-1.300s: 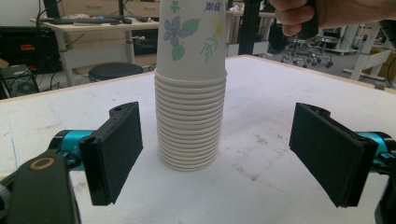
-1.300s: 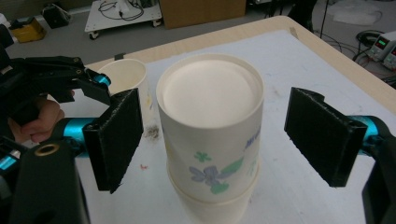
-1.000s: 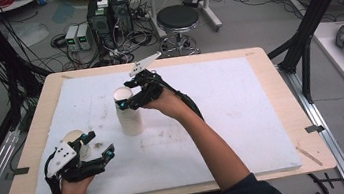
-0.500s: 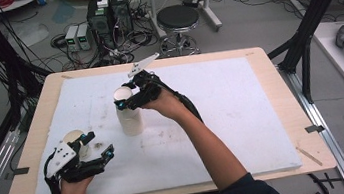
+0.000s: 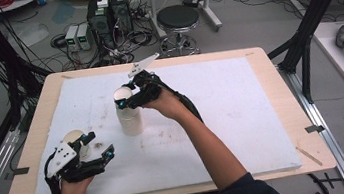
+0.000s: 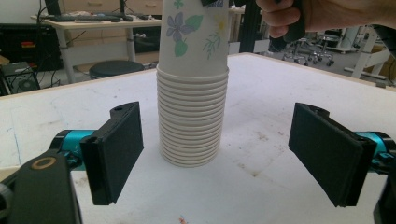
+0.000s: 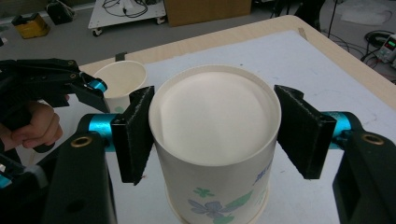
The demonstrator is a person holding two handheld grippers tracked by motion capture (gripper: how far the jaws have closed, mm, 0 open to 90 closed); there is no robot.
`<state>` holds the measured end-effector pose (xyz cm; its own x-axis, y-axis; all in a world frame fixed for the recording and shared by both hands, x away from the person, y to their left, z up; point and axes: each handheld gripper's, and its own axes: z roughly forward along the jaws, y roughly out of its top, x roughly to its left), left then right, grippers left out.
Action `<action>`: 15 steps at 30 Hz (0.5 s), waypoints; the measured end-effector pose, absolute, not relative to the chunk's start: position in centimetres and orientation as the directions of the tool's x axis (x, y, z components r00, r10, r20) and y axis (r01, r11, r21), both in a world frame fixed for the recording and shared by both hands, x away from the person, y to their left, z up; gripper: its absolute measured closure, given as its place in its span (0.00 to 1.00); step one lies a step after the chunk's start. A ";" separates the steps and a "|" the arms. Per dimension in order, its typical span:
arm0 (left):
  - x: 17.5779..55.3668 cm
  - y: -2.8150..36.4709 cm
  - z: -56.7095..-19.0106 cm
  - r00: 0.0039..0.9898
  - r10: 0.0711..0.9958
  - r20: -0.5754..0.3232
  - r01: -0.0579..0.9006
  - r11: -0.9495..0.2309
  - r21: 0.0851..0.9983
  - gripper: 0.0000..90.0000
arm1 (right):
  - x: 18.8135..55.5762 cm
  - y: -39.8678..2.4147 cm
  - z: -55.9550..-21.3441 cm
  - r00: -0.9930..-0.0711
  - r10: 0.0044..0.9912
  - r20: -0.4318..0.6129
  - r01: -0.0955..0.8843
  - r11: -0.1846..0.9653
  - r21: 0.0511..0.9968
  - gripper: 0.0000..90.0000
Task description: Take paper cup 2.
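Your right tool [image 7: 212, 135] has just been closing its jaws around the top cup [image 7: 215, 140] of an upside-down stack of cups [image 5: 129, 115] on the white desk [image 5: 243, 118]. Your left tool [image 5: 97, 146] rests nearby with jaws apart, beside a single cup [image 5: 75, 139].

Cup stack [image 6: 192, 93], centre frame: cream-white paper, top cup printed with purple flowers and green leaves. Single cup [image 7: 122, 81], upper left: plain cream inside. Right claw [image 7: 215, 135]: black pads, teal fittings. Counter [image 5: 270, 94]: white sheet, light stains, pale wood border.
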<state>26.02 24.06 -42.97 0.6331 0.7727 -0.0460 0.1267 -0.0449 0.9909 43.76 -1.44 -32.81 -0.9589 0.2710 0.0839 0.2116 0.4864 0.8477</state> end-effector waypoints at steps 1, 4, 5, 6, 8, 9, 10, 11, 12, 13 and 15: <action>26.0 24.1 -43.0 0.633 0.773 -0.045 0.127 -0.046 0.991 0.20 | 43.8 -1.4 -32.8 -0.960 0.270 0.081 0.208 0.487 0.848 0.37; 26.0 24.1 -43.0 0.632 0.774 -0.047 0.128 -0.045 0.991 0.20 | 43.8 -1.4 -32.8 -0.959 0.271 0.083 0.211 0.486 0.848 0.38; 26.0 24.1 -43.0 0.633 0.773 -0.046 0.128 -0.045 0.991 0.20 | 43.8 -1.4 -32.8 -0.959 0.271 0.082 0.210 0.486 0.848 0.38; 26.0 24.1 -43.0 0.633 0.773 -0.046 0.128 -0.047 0.991 0.20 | 43.8 -1.5 -32.8 -0.959 0.273 0.081 0.210 0.486 0.848 0.38; 26.0 24.1 -43.0 0.634 0.772 -0.045 0.128 -0.047 0.991 0.20 | 43.7 -1.4 -32.8 -0.958 0.275 0.079 0.209 0.485 0.849 0.38; 26.0 24.1 -43.0 0.634 0.772 -0.045 0.128 -0.047 0.991 0.20 | 43.7 -1.4 -32.7 -0.958 0.275 0.081 0.211 0.484 0.849 0.38; 26.0 24.1 -43.0 0.634 0.772 -0.045 0.128 -0.048 0.991 0.20 | 43.7 -1.5 -32.7 -0.958 0.275 0.081 0.210 0.482 0.850 0.38; 26.0 24.1 -43.0 0.634 0.772 -0.046 0.128 -0.047 0.991 0.20 | 43.7 -1.5 -32.7 -0.958 0.276 0.081 0.210 0.481 0.851 0.38; 26.0 24.1 -43.0 0.634 0.772 -0.045 0.129 -0.047 0.991 0.20 | 43.7 -1.5 -32.7 -0.958 0.276 0.082 0.211 0.479 0.852 0.38; 26.0 24.1 -43.0 0.633 0.773 -0.047 0.131 -0.048 0.990 0.20 | 43.8 -1.5 -32.7 -0.957 0.279 0.084 0.213 0.477 0.853 0.38; 26.0 24.1 -43.0 0.632 0.774 -0.049 0.132 -0.045 0.990 0.20 | 43.8 -1.6 -32.6 -0.957 0.278 0.083 0.211 0.472 0.856 0.38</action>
<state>26.03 24.09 -43.01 0.6319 0.7735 -0.0487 0.1316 -0.0451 0.9903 43.77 -1.57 -32.62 -0.9570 0.2778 0.0831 0.2114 0.4722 0.8558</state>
